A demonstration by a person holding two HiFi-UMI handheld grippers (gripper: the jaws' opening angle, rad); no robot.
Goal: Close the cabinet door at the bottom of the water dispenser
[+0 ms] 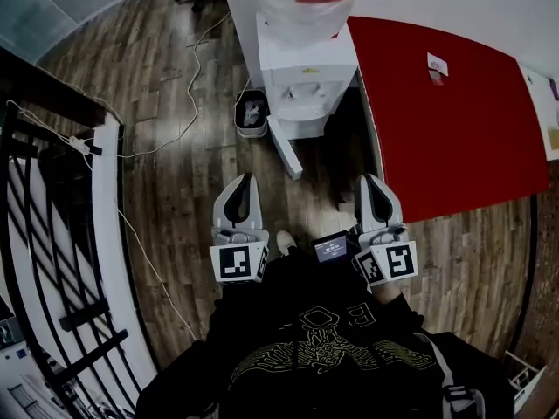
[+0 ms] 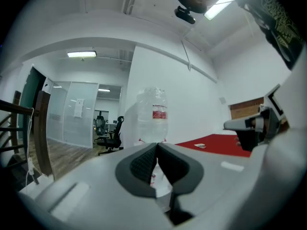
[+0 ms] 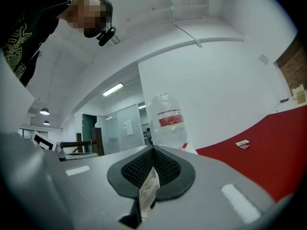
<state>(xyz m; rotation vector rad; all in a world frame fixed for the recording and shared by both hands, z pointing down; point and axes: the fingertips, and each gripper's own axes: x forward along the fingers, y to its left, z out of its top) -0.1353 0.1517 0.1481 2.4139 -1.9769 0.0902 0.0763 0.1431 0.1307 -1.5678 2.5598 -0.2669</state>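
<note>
A red table (image 1: pixel 454 120) stands on my right; a small bin (image 1: pixel 251 114) and a white cable (image 1: pixel 189 94) sit on the wooden floor (image 1: pixel 175 182).

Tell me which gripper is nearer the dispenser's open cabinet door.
Left. The left gripper sits just left of the open door; the right gripper is farther off to its right, beside the red table.
</note>
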